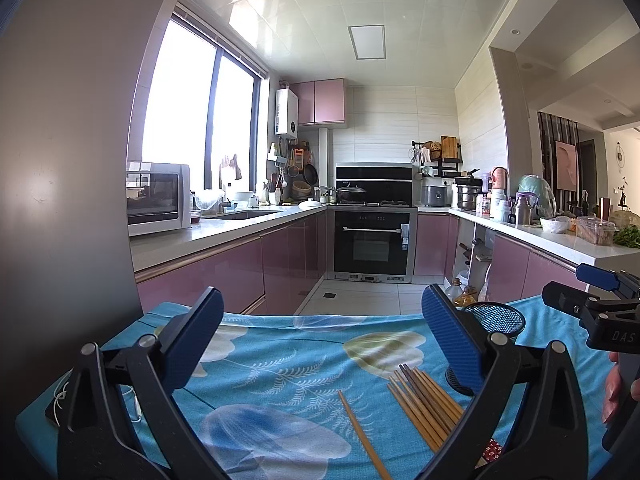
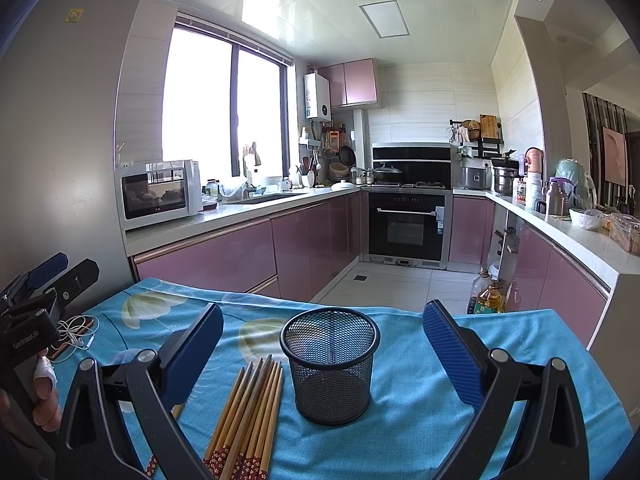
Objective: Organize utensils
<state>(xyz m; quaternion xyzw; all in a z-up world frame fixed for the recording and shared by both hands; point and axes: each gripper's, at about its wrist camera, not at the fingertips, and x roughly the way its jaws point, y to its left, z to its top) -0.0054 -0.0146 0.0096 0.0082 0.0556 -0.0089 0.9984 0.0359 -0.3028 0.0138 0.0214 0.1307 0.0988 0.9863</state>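
A bundle of wooden chopsticks [image 2: 250,412] with red patterned ends lies on the blue floral cloth [image 2: 420,400], just left of an upright, empty black mesh cup [image 2: 331,364]. My right gripper [image 2: 324,344] is open above the cloth, with the cup between its fingers but untouched. My left gripper [image 1: 322,340] is open over the cloth with nothing in it. In the left wrist view the chopsticks [image 1: 426,404] lie near its right finger, one single chopstick [image 1: 362,434] lies apart to their left, and the mesh cup [image 1: 496,320] is partly hidden behind that finger.
A phone with white earphone cable [image 2: 76,338] rests at the cloth's left edge. Oil bottles [image 2: 486,294] stand on the floor past the table. Pink kitchen cabinets [image 2: 224,256], an oven [image 2: 406,226] and a grey fridge wall [image 2: 48,140] surround the table.
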